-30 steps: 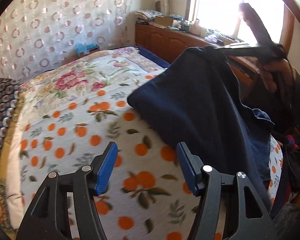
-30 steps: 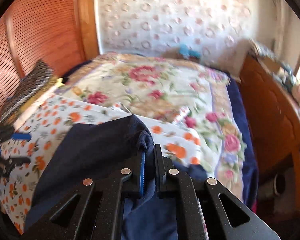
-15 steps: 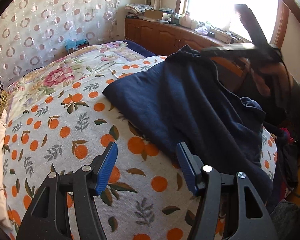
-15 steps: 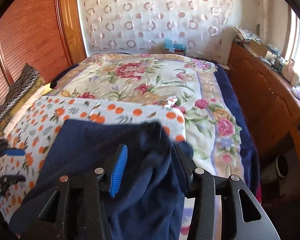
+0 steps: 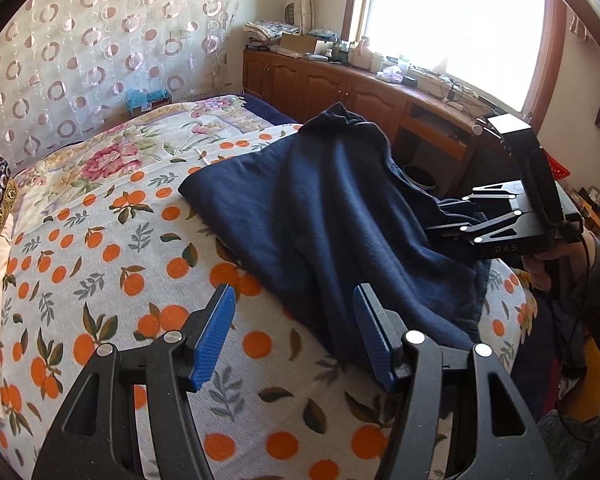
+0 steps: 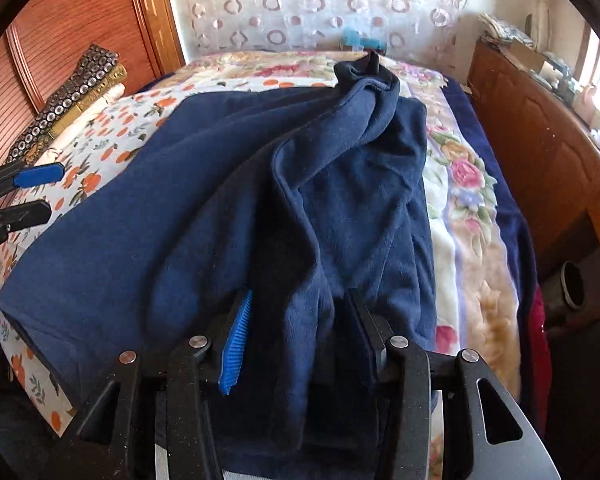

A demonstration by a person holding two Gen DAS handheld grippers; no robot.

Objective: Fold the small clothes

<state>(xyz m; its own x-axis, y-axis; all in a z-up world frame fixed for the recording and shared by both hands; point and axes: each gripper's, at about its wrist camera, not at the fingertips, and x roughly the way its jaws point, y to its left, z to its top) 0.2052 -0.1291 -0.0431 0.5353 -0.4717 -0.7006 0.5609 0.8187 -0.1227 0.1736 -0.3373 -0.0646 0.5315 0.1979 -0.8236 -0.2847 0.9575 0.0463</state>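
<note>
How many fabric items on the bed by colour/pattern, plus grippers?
Navy garment: 1
Orange-print sheet: 1
Floral blanket: 1
Stacked patterned folded cloths at the bed's edge: at least 2, exact count unclear
Grippers: 2, left gripper and right gripper
Total: at least 7

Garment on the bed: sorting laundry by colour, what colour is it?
Plain navy blue garment, clearest in the right wrist view.

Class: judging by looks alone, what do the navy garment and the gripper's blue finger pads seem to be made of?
Navy garment: probably fleece or brushed knit; matte, slightly fuzzy, draping in soft rounded folds. Blue finger pads: likely rubber or ribbed plastic; fine ridges across the face, dull sheen.
</note>
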